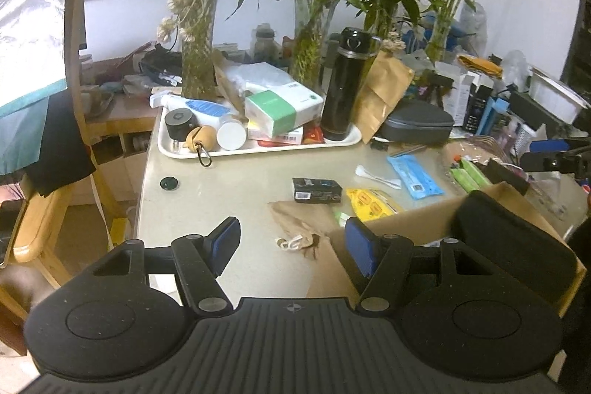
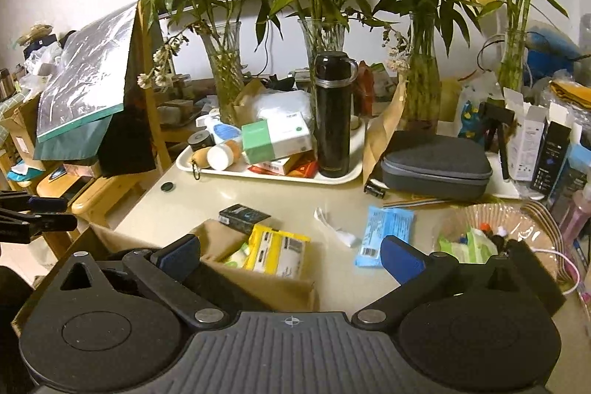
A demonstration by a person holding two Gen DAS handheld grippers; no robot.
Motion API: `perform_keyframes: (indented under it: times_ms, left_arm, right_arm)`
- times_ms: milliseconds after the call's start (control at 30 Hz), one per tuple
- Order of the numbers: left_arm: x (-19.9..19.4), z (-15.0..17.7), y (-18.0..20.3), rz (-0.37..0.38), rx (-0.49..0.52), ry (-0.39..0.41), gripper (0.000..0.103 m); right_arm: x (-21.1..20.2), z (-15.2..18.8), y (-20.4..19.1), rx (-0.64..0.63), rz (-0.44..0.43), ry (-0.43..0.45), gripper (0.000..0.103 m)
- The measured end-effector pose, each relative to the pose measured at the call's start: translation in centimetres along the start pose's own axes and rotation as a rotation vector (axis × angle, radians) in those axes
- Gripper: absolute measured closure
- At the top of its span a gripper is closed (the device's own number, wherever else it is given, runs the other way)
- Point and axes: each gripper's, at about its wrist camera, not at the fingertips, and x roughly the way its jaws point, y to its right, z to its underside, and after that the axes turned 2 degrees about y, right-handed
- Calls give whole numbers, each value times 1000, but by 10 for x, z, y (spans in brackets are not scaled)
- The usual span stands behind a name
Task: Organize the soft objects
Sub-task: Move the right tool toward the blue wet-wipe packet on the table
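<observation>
Soft packs lie on the beige table: a yellow packet (image 1: 369, 202) (image 2: 277, 250) at the far edge of an open cardboard box (image 1: 410, 228) (image 2: 266, 287), a blue packet (image 1: 413, 176) (image 2: 384, 231), and a green-and-white tissue pack (image 1: 282, 106) (image 2: 275, 135) on the white tray (image 1: 258, 152) (image 2: 354, 172). A black padded item (image 1: 513, 246) rests in the box. My left gripper (image 1: 293, 246) hovers open over a crumpled brown paper bag (image 1: 295, 220), left of the box. My right gripper (image 2: 291, 257) stands open above the box, nothing between its pads.
A tall black flask (image 1: 347, 80) (image 2: 332, 113) stands on the tray, with glass vases of bamboo behind. A grey zip case (image 2: 436, 165), a small black carton (image 1: 317, 190), a clear bag of green wipes (image 2: 472, 242) and wooden chairs (image 1: 48, 209) crowd the surroundings.
</observation>
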Motion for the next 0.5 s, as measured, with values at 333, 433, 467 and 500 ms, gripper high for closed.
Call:
perform_keyframes:
  times_ms: [333,433,467,500]
  left_arm:
    - [33,-12,-20,13,-65,-7,41]
    - [43,-16,-27,14,-84,-1,41]
    - [47,-17,-31,18,-94,1,41]
    - [51,-18,-33,21,-103,2,41]
  right_arm:
    - [49,-8,26,56,-4,-50,0]
    - [64,-8,32,59,0,-71,0]
    - [69,-8,34,60,1,-78,0]
    - [74,-8,36,58,2,-86,0]
